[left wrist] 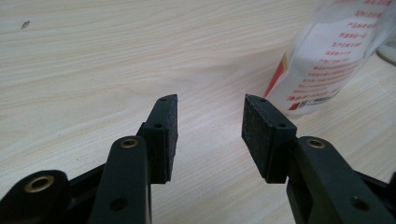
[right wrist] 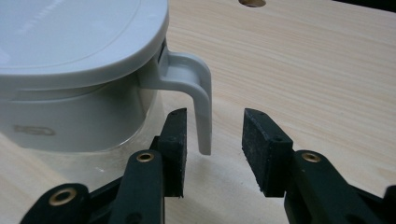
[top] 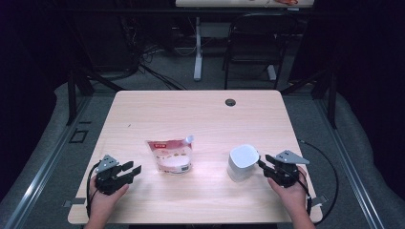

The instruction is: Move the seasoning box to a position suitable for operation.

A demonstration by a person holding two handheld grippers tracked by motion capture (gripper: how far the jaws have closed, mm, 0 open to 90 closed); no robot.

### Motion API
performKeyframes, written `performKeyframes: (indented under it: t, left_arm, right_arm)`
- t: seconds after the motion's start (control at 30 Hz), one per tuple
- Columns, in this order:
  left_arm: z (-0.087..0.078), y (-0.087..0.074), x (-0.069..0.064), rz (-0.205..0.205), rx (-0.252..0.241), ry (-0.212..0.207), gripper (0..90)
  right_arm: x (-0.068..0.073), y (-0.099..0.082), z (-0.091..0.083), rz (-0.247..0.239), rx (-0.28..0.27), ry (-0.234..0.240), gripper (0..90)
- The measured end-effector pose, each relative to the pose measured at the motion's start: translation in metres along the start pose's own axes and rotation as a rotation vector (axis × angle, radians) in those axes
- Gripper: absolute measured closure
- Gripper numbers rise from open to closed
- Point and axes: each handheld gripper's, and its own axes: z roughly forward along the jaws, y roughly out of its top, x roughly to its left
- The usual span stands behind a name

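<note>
Right tongs [right wrist: 212,135] around white lidded jug's [top: 242,162] handle [right wrist: 198,98], unpressed

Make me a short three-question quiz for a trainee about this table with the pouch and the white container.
1. True or false: the right gripper has its pads clamped on the white container's handle.
2. Which thing lies nearest the left gripper? A) the spouted pouch B) the white container C) the cable hole
3. Fill in: the white container's lid is ____ (on or off).

Key: 1 false, the handle's tip sits between open jaws, seemingly untouched. 2 A. 3 on.
</note>
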Motion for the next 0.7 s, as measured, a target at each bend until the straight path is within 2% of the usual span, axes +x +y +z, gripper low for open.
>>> performKeyframes:
  t: [0.03, 0.13, 0.37, 0.7]
  left_arm:
    - [0.0, 0.0, -0.001, -0.001, -0.001, 0.001, 55.8]
    - [0.0, 0.0, -0.001, 0.0, 0.002, -0.002, 56.0]
    - [-0.003, -0.004, 0.0, -0.001, 0.014, -0.011, 58.5]
    - [-0.006, -0.006, -0.004, 0.02, 0.019, -0.014, 59.7]
  right_arm:
    - [0.0, 0.001, 0.002, -0.008, 0.011, -0.009, 62.2]
    - [0.002, 0.0, 0.008, -0.006, 0.011, 0.02, 65.8]
    - [0.006, 0.0, 0.013, -0.035, 0.002, 0.037, 71.5]
    - [0.003, 0.001, 0.015, -0.016, 0.001, 0.031, 81.4]
